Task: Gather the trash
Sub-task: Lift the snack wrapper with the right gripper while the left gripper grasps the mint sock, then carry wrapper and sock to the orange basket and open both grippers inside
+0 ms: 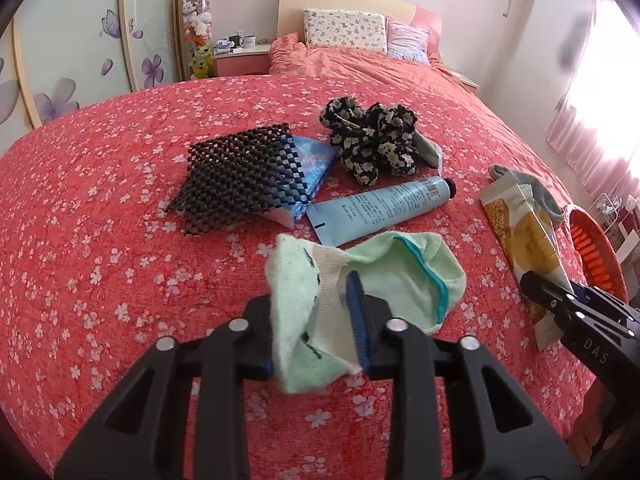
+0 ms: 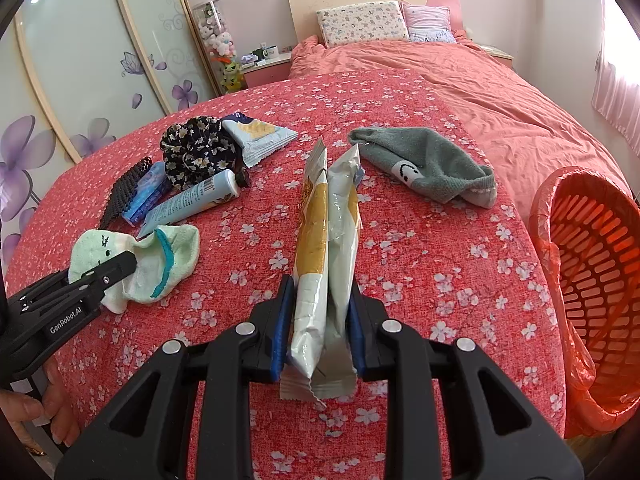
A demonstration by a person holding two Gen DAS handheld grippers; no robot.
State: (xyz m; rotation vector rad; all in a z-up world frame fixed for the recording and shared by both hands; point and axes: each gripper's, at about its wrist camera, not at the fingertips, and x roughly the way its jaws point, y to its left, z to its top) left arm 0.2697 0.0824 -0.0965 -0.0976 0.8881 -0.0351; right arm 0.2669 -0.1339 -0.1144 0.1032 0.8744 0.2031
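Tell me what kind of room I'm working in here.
Most likely a bedroom: a made bed with pillows against a headboard, a nightstand beside it, and a sliding wardrobe with flower decals along the wall.

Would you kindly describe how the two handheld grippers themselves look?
Both are black plastic with triangular cut-outs, silver pivot bolts and blue pads on the fingers. The left gripper carries white "GenRobot.AI" lettering; the right gripper shows "DAS". No cables or sleeves are visible.
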